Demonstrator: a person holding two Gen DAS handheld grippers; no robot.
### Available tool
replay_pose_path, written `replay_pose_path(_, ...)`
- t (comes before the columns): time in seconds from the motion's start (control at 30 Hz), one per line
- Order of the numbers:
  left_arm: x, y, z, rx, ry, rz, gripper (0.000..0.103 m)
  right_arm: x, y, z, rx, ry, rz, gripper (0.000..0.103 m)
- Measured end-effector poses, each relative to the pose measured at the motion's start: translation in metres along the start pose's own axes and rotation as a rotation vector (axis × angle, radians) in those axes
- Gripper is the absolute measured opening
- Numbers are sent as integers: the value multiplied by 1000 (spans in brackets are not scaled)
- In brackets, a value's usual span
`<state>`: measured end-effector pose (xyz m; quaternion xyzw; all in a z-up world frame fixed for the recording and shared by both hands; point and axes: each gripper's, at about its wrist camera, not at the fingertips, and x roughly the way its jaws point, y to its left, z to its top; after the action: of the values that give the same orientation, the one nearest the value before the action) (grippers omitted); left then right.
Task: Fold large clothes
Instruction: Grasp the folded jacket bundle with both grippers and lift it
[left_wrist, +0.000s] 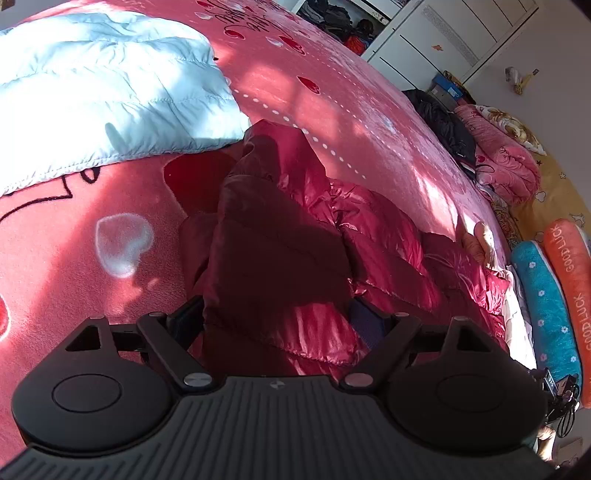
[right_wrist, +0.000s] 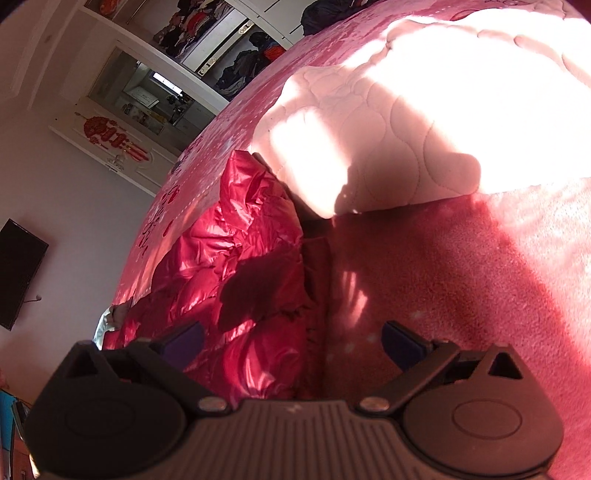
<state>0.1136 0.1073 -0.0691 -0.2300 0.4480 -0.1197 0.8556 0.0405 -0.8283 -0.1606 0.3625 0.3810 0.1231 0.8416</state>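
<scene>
A shiny red puffer jacket (left_wrist: 314, 236) lies bunched on the pink heart-print blanket (left_wrist: 122, 236) that covers the bed. My left gripper (left_wrist: 277, 319) is low over its near end. The jaws stand wide and a thick dark fold of the jacket fills the gap between the fingers (left_wrist: 188, 317). In the right wrist view the same jacket (right_wrist: 229, 258) runs up the left side. My right gripper (right_wrist: 291, 341) is open over its edge, with jacket by the left finger and bare blanket (right_wrist: 443, 280) by the right one.
A light blue puffer jacket (left_wrist: 110, 85) lies at the far left of the bed. A pale quilted piece (right_wrist: 388, 122) sits in sunlight beyond the red jacket. A hand (left_wrist: 480, 243) rests at the bed's right edge. Bolsters (left_wrist: 546, 295), bedding and wardrobes (left_wrist: 443, 37) lie beyond.
</scene>
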Motion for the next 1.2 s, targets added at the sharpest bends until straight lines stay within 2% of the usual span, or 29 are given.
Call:
replay_pose_path(0.17, 15, 1, 3, -3, 19, -22, 103, 12, -7, -1, 13, 20, 25, 103)
replay_pose_path(0.3, 22, 3, 3, -8, 26, -48, 103, 16, -10, 0, 40, 35, 94, 103)
replay_pose_path(0.57, 32, 10, 5, -31, 43, -95, 103, 38, 7, 0, -17, 157, 203, 103)
replay_pose_path(0.73, 40, 17, 6, -57, 52, -114, 103, 46, 12, 2, -15, 192, 222, 103)
replay_pose_path(0.87, 39, 12, 2, -45, 37, -99, 103, 44, 8, 3, 37, 177, 237, 103)
replay_pose_path(0.93, 37, 6, -2, -23, 27, -84, 103, 43, 9, 2, 50, 166, 216, 102)
replay_pose_path(1.03, 36, -2, -8, 4, 5, -61, 103, 40, 16, 0, 50, 165, 172, 88)
replay_pose_path(1.07, 36, -5, -9, 18, -2, -49, 100, 41, 19, 0, 50, 168, 158, 80)
replay_pose_path(1.13, 34, -11, -12, 43, -15, -24, 88, 40, 29, -5, 28, 166, 132, 73)
replay_pose_path(1.2, 30, -17, -15, 60, -31, -8, 72, 39, 39, -7, -17, 158, 92, 65)
